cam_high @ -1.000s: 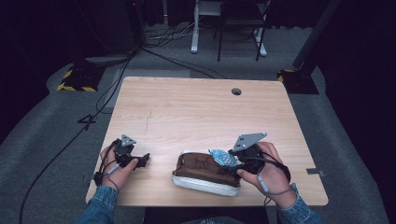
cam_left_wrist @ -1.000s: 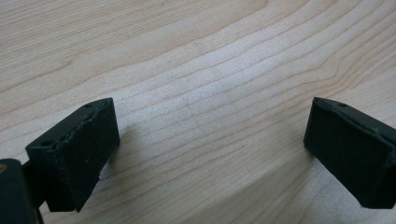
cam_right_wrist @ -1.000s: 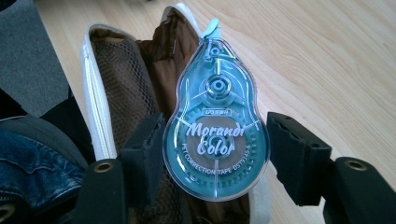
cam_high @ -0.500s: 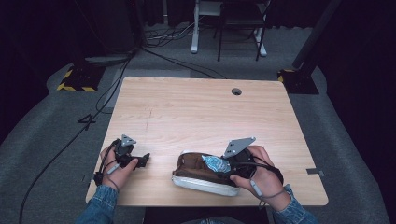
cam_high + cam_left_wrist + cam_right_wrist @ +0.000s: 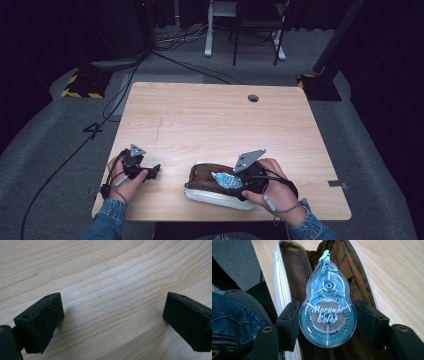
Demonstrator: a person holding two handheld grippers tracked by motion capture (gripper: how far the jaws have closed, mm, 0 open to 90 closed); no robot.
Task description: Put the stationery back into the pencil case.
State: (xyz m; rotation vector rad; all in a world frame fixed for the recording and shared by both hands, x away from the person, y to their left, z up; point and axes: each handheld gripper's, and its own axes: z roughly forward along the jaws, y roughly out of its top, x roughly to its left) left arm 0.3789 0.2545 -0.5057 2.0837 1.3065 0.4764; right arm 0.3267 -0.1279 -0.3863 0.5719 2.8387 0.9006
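The right gripper (image 5: 328,322) clamped the teal correction tape (image 5: 327,312) across its wide, rigid, slippery-looking shell, light and best held there, nose ahead over the open brown pouch (image 5: 297,272) beneath

- A light wooden desk (image 5: 220,120) with a round cable hole (image 5: 253,98) at its far right.
- Grey carpet floor (image 5: 45,145); black cables (image 5: 125,85) trail left.
- Far off, white furniture legs (image 5: 209,35) against darkness; yellow-black striped base (image 5: 80,85) far left.
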